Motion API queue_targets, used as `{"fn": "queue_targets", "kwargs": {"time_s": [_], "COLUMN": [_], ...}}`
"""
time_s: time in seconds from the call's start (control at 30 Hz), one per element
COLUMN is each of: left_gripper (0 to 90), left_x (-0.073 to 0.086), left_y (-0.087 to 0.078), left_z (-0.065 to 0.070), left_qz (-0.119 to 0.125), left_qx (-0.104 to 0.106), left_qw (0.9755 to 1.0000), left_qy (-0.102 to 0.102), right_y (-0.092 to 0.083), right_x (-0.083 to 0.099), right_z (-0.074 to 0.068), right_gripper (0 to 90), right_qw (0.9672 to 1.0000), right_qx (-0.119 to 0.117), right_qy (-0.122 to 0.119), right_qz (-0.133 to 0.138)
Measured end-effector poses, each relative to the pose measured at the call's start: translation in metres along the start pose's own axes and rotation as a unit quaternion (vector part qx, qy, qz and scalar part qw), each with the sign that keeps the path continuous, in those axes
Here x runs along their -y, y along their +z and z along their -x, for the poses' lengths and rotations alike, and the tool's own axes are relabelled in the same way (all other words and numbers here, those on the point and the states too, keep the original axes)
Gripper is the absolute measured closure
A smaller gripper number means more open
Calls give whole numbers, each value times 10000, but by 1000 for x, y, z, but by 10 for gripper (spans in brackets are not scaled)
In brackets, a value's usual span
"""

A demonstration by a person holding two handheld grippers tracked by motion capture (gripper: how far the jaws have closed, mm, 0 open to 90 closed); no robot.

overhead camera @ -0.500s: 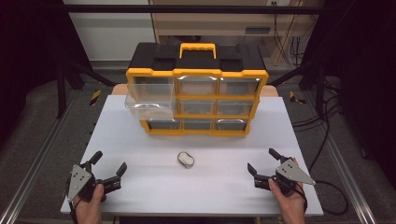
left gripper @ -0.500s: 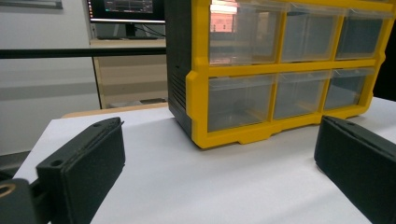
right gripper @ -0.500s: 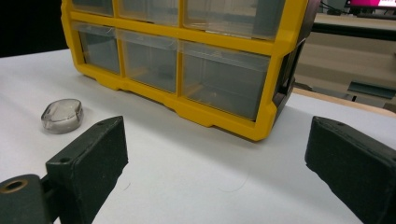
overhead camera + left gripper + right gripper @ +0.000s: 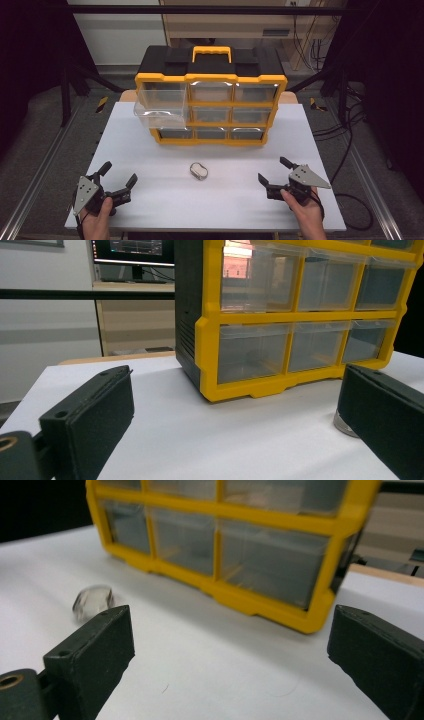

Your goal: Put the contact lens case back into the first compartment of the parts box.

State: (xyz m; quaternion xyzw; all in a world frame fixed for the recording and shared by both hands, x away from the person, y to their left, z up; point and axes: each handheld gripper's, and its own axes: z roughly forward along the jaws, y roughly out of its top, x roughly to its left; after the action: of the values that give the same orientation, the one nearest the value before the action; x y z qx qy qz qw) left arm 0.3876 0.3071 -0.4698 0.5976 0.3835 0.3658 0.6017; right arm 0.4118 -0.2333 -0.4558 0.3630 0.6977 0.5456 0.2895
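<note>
1. Left gripper point(image 4: 118, 181), near the table's point(image 4: 150, 155) front left corner: fingers spread wide, holding nothing.
2. Drawer point(image 4: 159, 106), top left of the yellow organizer point(image 4: 210, 102), pulled out; the rest sit flush.
3. Small clear container point(image 4: 198, 170) lies on the table mid-front, between both grippers, apart from each.
4. Right gripper point(image 4: 276, 173), front right: fingers spread, empty.

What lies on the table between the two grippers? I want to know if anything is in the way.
In the high view, a small clear container lies between the left gripper and right gripper.
</note>
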Motion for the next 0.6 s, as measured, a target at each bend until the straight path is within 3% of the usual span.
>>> {"fn": "queue_targets", "kwargs": {"time_s": [0.07, 0.1, 0.13, 0.3, 0.6], "left_gripper": [11, 11, 11, 10, 9], "left_x": [-1, -1, -2, -4, -4], "left_y": [0, 0, 0, 0, -1], "left_z": [0, 0, 0, 0, -5], "left_qz": [-5, -7, 12, 56, 104], "left_qx": [10, 22, 38, 83, 77], "left_qw": [10000, 10000, 10000, 9999, 9998], "left_qy": [15, 22, 10, -7, -162], "right_y": [4, 11, 15, 25, 46], "right_x": [-1, -2, -4, -14, -41], "right_z": [-2, -8, -11, -26, -47], "right_gripper": [50, 51, 53, 66, 79], "right_qw": [9999, 9985, 9974, 9934, 9877], "right_qx": [-32, -99, -144, -305, -524], "right_qy": [-58, -284, -382, -656, -887], "right_qz": [-129, -454, -592, -887, -1175]}}
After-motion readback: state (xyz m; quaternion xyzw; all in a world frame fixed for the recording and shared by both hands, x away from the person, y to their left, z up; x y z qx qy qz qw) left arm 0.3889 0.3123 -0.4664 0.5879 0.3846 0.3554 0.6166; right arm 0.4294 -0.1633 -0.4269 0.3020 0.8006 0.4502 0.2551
